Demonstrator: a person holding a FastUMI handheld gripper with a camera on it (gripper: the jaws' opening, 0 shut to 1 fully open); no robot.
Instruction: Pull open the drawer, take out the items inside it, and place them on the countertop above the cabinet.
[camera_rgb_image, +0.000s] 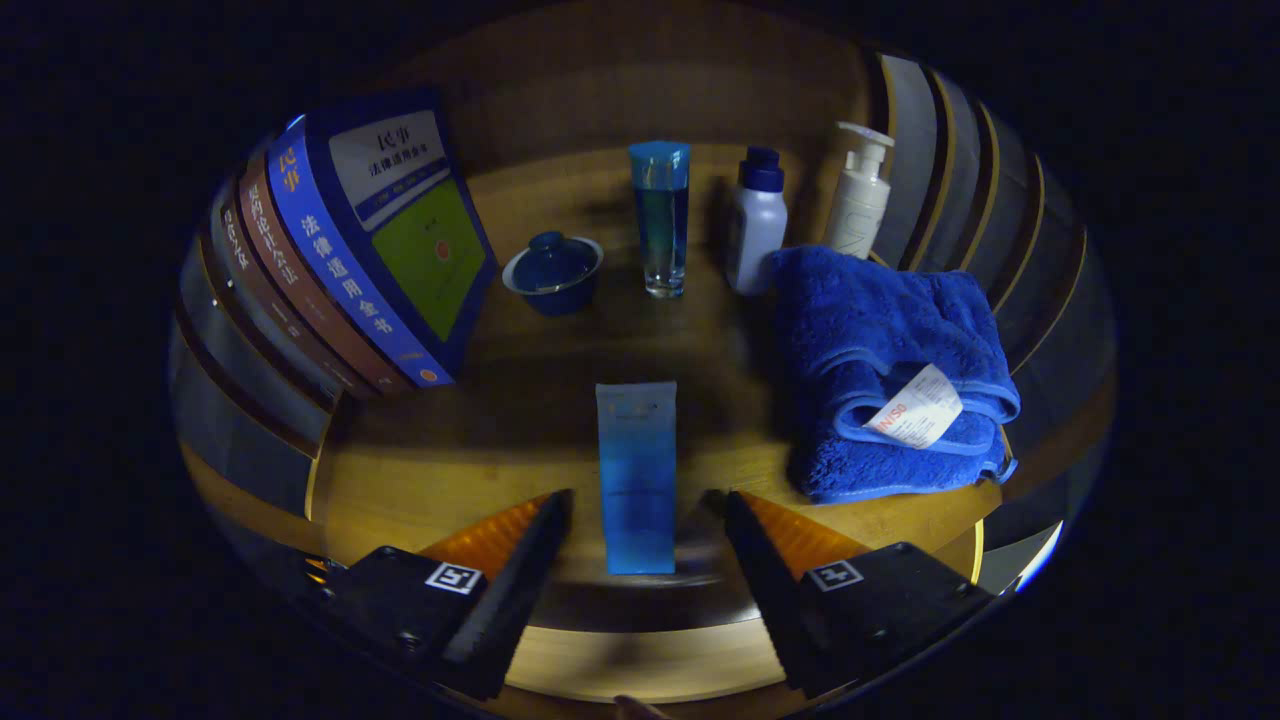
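A translucent blue tube (637, 480) stands upright on the wooden countertop (470, 470), close to its front edge. My gripper (645, 505) is open, one finger on each side of the tube. A small gap shows between each fingertip and the tube, so neither finger presses on it. The left fingertip (550, 520) and the right fingertip (742, 520) sit level with the tube's lower half.
Beyond the tube stand a blue lidded cup (552, 270), a tall clear blue bottle (660, 215), a white bottle with a blue cap (757, 220) and a white pump bottle (860, 195). A folded blue towel (885, 360) lies to the right. Leaning books (370, 250) stand to the left.
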